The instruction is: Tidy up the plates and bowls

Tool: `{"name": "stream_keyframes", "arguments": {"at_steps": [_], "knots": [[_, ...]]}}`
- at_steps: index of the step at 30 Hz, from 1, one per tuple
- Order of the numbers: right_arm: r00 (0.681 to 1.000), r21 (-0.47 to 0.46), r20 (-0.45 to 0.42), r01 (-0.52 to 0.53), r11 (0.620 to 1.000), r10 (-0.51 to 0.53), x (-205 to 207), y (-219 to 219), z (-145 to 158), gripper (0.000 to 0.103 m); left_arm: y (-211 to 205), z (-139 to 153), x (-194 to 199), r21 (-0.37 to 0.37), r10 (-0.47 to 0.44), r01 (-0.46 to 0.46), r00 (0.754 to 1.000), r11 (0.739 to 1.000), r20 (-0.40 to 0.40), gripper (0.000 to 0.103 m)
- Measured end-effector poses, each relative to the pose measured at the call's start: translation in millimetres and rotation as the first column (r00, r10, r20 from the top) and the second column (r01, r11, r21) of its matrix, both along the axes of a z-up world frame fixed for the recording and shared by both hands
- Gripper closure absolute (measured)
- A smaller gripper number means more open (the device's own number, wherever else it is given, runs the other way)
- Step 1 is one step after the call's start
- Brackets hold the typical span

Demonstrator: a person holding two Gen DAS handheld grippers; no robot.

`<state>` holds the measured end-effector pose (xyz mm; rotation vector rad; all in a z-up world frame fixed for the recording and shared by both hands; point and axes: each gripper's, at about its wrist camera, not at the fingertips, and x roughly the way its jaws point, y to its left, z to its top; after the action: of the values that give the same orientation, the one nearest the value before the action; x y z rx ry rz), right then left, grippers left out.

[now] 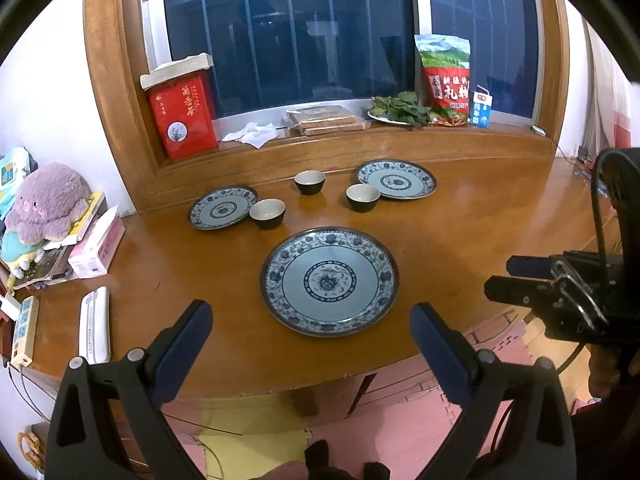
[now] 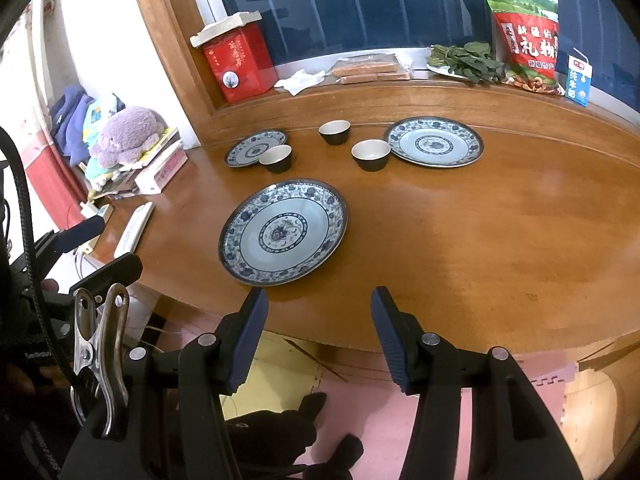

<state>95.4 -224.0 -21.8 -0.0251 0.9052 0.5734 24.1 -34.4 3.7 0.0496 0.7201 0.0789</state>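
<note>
A: Both claws hold nothing. The left gripper [image 1: 311, 322] is spread wide just short of the big plate [image 1: 329, 281]; the right gripper [image 2: 319, 322] gapes narrower beside that plate's near rim.

B: And the rest?

A: Beyond the big plate sit three dark bowls [image 1: 267, 213] and two smaller plates [image 1: 222, 207].

B: Handling?

A: Probably glazed ceramic: stiff, slick, breakable (pinch the raised rim, not the flat).
</note>
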Motion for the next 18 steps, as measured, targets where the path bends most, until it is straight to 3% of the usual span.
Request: {"name": "stream_keyframes", "arguments": {"at_steps": [18], "knots": [[1.000, 0.010, -0.007, -0.009, 1.000, 0.009, 9, -10, -3, 0.048, -15, -1, 10, -0.012, -0.004, 0.004, 1.000, 1.000, -0.002, 0.002]]}}
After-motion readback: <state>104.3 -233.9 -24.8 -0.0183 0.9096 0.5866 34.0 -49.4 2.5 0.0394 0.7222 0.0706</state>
